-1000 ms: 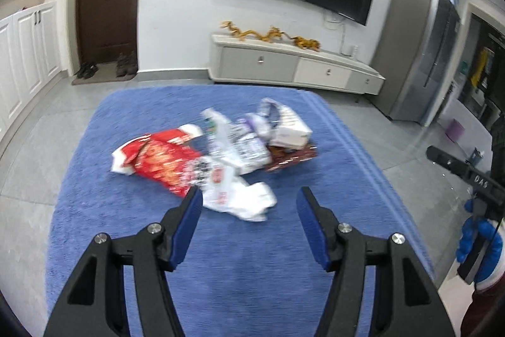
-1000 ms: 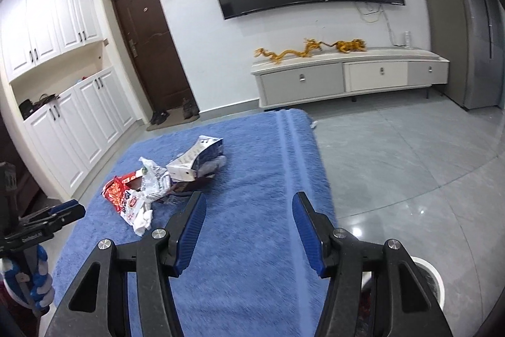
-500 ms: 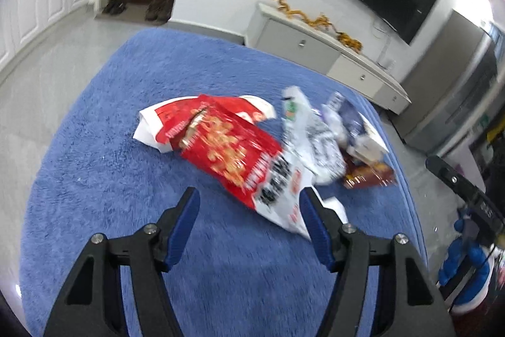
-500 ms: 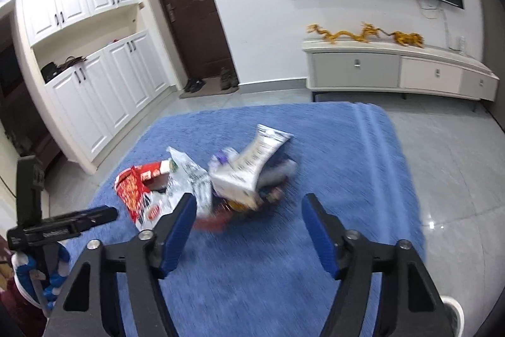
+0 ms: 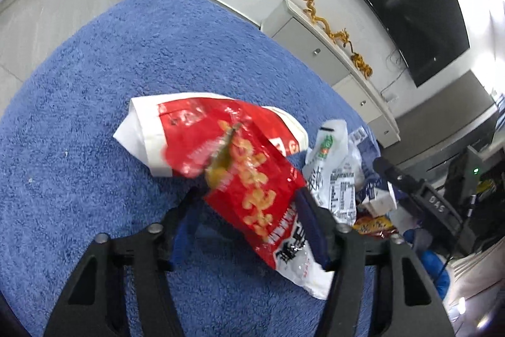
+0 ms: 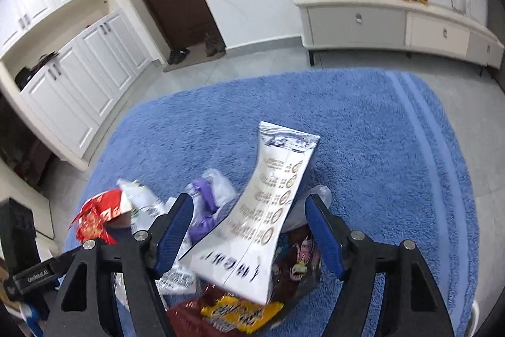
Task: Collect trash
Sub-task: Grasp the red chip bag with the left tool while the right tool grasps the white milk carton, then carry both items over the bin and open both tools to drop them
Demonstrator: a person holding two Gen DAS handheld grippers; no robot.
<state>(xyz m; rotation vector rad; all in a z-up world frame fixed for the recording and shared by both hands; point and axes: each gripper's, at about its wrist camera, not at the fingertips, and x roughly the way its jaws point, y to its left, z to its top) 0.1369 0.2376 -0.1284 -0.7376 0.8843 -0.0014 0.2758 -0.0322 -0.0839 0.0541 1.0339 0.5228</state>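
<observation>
Where crumpled, red snack bag (image 5: 252, 179) glistens.

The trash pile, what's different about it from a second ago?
Nothing in the pile moved. Both grippers came down close: the left gripper now straddles the red bag, its fingers closing; the right gripper straddles the white carton, open. The rug stayed put.

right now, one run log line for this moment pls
left hand-held gripper: closing around crinkly red snack bag | right hand-held gripper: open astride white printed pouch
</observation>
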